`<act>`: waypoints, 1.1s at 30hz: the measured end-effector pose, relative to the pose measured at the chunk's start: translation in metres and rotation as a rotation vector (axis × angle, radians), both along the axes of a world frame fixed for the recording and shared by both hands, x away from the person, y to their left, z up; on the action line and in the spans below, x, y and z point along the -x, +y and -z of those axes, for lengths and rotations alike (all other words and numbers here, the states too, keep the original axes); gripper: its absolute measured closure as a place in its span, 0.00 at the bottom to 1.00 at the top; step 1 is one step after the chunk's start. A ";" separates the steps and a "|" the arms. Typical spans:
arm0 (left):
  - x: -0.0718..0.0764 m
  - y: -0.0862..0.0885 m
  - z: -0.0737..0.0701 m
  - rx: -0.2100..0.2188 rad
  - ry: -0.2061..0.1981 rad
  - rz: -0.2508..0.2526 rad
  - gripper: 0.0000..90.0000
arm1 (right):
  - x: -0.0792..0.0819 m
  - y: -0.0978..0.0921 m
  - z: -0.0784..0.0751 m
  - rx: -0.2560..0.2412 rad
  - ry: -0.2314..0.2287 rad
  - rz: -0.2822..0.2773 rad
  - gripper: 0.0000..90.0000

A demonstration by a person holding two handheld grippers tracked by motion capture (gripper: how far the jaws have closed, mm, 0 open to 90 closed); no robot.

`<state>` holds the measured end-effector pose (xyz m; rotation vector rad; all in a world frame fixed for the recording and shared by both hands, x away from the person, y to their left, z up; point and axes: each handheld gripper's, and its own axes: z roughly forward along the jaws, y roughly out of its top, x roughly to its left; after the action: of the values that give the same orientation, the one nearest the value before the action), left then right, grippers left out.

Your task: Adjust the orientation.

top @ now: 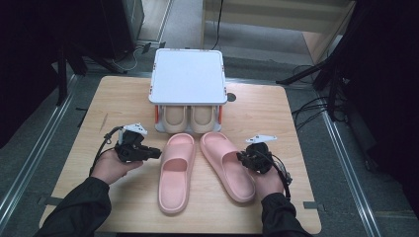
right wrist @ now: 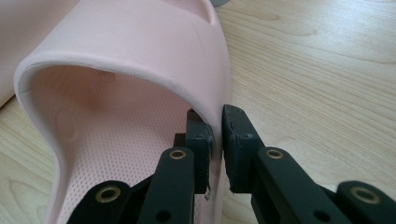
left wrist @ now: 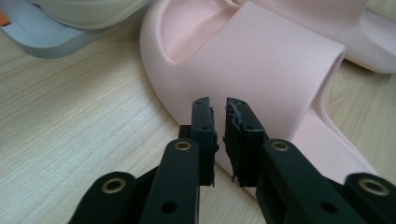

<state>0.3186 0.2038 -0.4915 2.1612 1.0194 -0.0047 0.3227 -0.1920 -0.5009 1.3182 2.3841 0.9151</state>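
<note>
Pink foam is what both of your tools are working at: two slides lie side by side at the centre of the high view, toes toward the shoe rack (top: 188, 76) above them. The left slipper (top: 176, 170) sits straight; the right slipper (top: 227, 164) angles toward the lower right of the frame.

Your left gripper (top: 153, 153), at the left of centre, points at the outer edge of the left slipper. In the left gripper view its jaws stand almost together, only a thin slit between them, and nothing sits in that slit; the slipper (left wrist: 261, 70) lies just beyond the tips.

Your right gripper (top: 243, 157), at the right of centre, is at the outer side of the right slipper. In the right gripper view the jaws straddle the slipper's side wall (right wrist: 212, 93), one inside the foot opening and one outside, nipping its edge between them.

A beige pair (top: 188, 117) rests on the rack's lower shelf, and the wooden table (top: 267, 113) carries everything.
</note>
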 end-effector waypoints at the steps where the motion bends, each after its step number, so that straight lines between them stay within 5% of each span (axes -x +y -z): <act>1: 0.000 0.000 0.000 0.000 0.000 0.000 0.90 | 0.000 0.001 0.000 -0.003 0.001 0.001 0.91; 12: 0.000 -0.003 0.001 -0.012 0.000 0.012 0.89 | 0.010 0.015 0.000 -0.017 0.009 -0.027 0.86; 20: 0.001 0.002 0.001 -0.006 -0.005 -0.007 0.88 | 0.021 0.011 -0.007 -0.078 0.012 -0.081 0.76; 25: 0.001 0.002 0.002 -0.011 -0.005 -0.010 0.88 | 0.028 -0.002 -0.020 -0.128 -0.031 -0.098 0.96; 33: -0.001 0.003 0.007 -0.021 0.011 -0.003 0.88 | 0.006 -0.016 -0.006 -0.113 0.012 -0.039 0.96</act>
<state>0.3195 0.2064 -0.4982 2.1807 1.0327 -0.0050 0.3171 -0.2084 -0.4952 1.3245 2.4062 1.0698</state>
